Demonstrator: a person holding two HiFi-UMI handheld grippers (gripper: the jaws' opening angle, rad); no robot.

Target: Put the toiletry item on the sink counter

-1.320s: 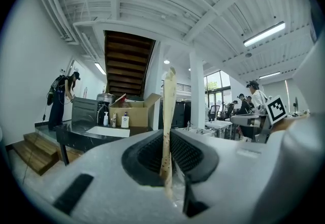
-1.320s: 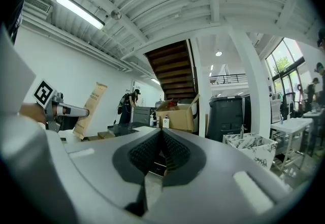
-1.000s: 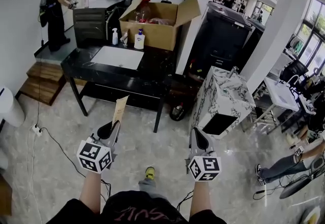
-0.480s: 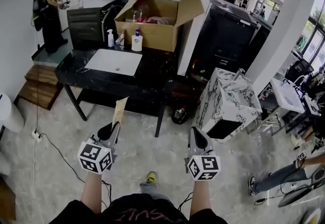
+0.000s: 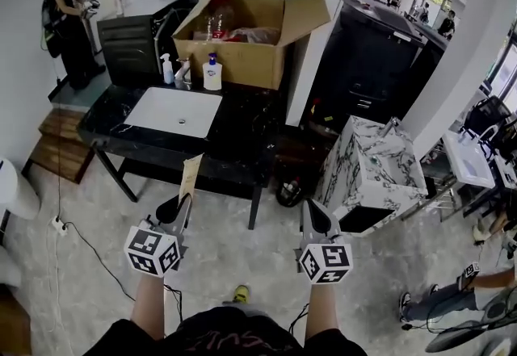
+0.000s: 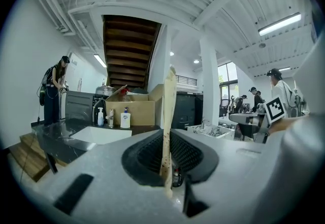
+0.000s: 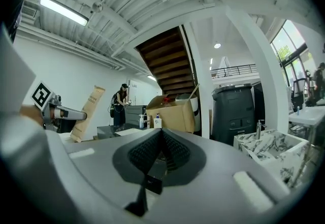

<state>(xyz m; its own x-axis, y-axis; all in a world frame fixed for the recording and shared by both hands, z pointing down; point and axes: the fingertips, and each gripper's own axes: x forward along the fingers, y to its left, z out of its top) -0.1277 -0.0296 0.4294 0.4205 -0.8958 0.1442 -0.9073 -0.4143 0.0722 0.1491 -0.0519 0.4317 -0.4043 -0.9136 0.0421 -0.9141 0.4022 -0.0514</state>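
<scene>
A flat tan paper packet (image 5: 191,175) stands upright in my left gripper (image 5: 182,203), which is shut on its lower end. In the left gripper view the packet (image 6: 167,116) rises edge-on from between the jaws. My right gripper (image 5: 311,213) is shut with nothing in it; its own view shows the jaws (image 7: 160,139) closed together and the packet (image 7: 86,111) off to the left. Ahead is the black marble sink counter (image 5: 242,116) with a white basin (image 5: 174,110). Both grippers hang over the floor, short of the counter's front edge.
Two pump bottles (image 5: 167,69) (image 5: 212,72) stand behind the basin, in front of an open cardboard box (image 5: 242,56). A marble-patterned cabinet (image 5: 373,169) stands to the right. A person (image 5: 69,15) stands at the far left. A cable (image 5: 89,233) runs across the floor.
The counter has drawn closer and shifted left in the head view as I move toward it. Both grippers keep the same pose, and the packet stays held.
</scene>
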